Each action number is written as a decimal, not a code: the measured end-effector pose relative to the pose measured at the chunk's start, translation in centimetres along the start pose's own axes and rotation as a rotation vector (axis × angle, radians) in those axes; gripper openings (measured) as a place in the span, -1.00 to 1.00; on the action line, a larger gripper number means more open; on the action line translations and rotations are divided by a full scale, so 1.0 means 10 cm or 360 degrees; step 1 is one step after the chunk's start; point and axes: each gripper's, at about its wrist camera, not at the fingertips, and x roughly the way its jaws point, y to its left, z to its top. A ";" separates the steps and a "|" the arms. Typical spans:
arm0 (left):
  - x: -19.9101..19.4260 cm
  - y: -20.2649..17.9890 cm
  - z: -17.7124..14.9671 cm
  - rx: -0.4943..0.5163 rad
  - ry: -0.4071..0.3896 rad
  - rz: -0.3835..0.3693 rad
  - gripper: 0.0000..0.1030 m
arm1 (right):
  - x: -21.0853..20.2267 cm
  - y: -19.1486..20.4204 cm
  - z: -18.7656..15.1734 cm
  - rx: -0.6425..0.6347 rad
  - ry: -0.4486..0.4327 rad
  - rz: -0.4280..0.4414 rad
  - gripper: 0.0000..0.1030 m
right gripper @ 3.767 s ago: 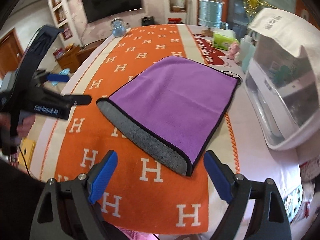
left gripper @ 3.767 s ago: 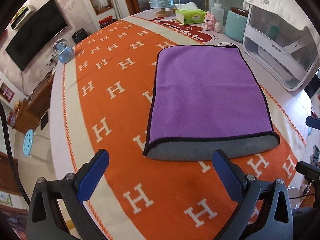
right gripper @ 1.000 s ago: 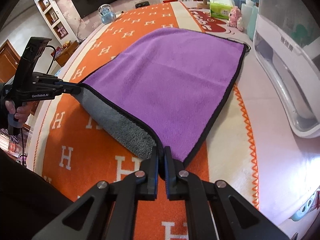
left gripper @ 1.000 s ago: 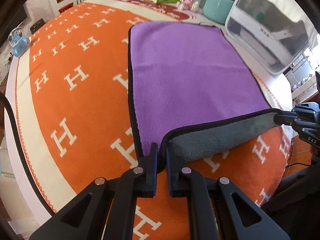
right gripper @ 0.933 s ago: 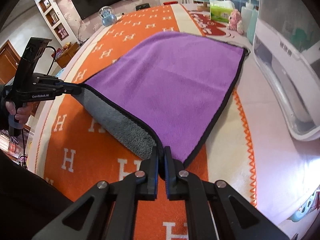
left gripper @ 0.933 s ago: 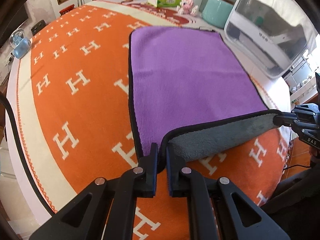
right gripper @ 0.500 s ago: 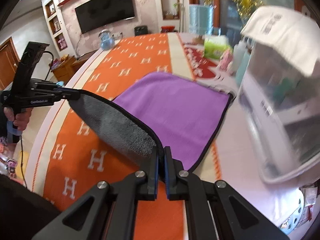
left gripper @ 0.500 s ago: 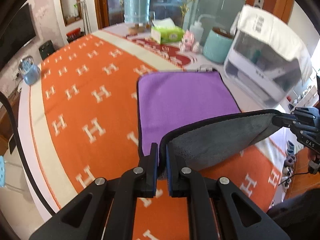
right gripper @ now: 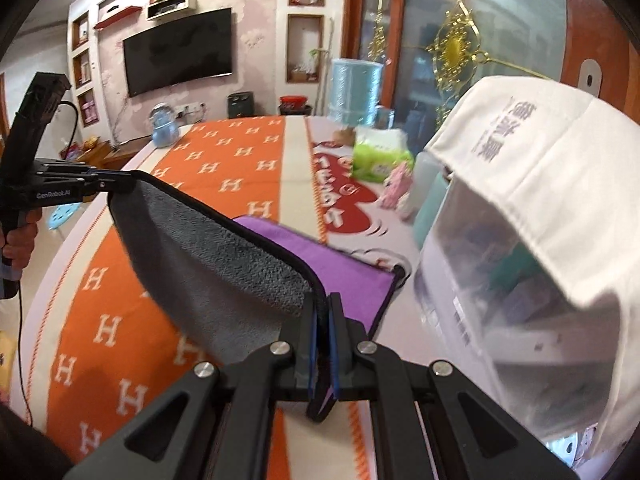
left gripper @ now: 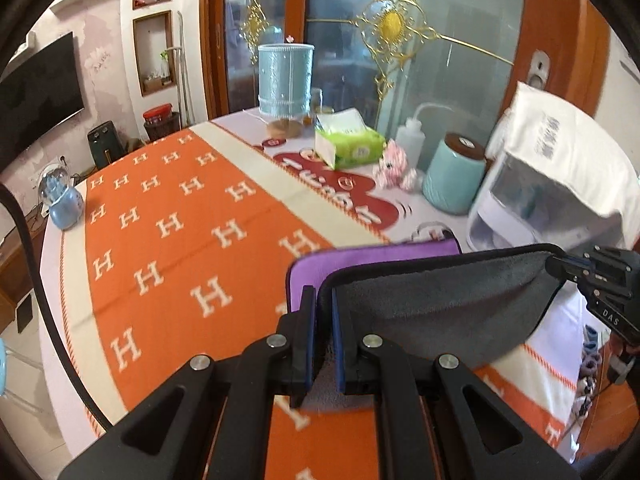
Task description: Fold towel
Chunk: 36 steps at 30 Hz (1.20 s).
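Note:
The towel [left gripper: 440, 304] is purple on one side, grey on the other, with a black hem. Its near edge is lifted high and stretched between both grippers, grey side toward the cameras. The purple part [right gripper: 340, 268] still lies on the orange tablecloth behind. My left gripper [left gripper: 323, 308] is shut on the towel's left near corner. My right gripper [right gripper: 322, 312] is shut on the right near corner. Each gripper also shows in the other's view: the right one [left gripper: 560, 266] and the left one [right gripper: 120, 182].
A white plastic appliance [right gripper: 520, 280] with a white cloth cover stands close on the right. A teal canister [left gripper: 454, 180], squeeze bottle [left gripper: 410, 136], pink toy [left gripper: 394, 168], green tissue pack [left gripper: 346, 146] and blue lamp [left gripper: 285, 80] line the table's far side. A blue ornament [left gripper: 64, 200] sits far left.
Both grippers have risen and moved forward with the near edge of the towel. The grey flap now hangs high over the purple half, which shows less.

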 end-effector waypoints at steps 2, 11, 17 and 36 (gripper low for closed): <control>0.12 0.02 0.06 -0.0013 -0.0018 -0.0001 -0.89 | 0.08 -0.04 0.05 0.0014 -0.0028 -0.0049 -0.91; 0.74 0.14 0.15 -0.0117 -0.0054 0.0013 -0.89 | 0.65 -0.08 0.14 -0.0034 -0.0083 -0.0288 -0.91; 1.17 0.22 0.14 -0.0185 -0.0022 0.0035 -0.89 | 1.03 -0.02 0.08 -0.0129 -0.0087 -0.0474 -0.91; 1.42 0.32 0.04 -0.0348 0.0088 0.0143 -0.34 | 1.43 -0.07 -0.07 -0.0132 0.0067 -0.0552 -0.08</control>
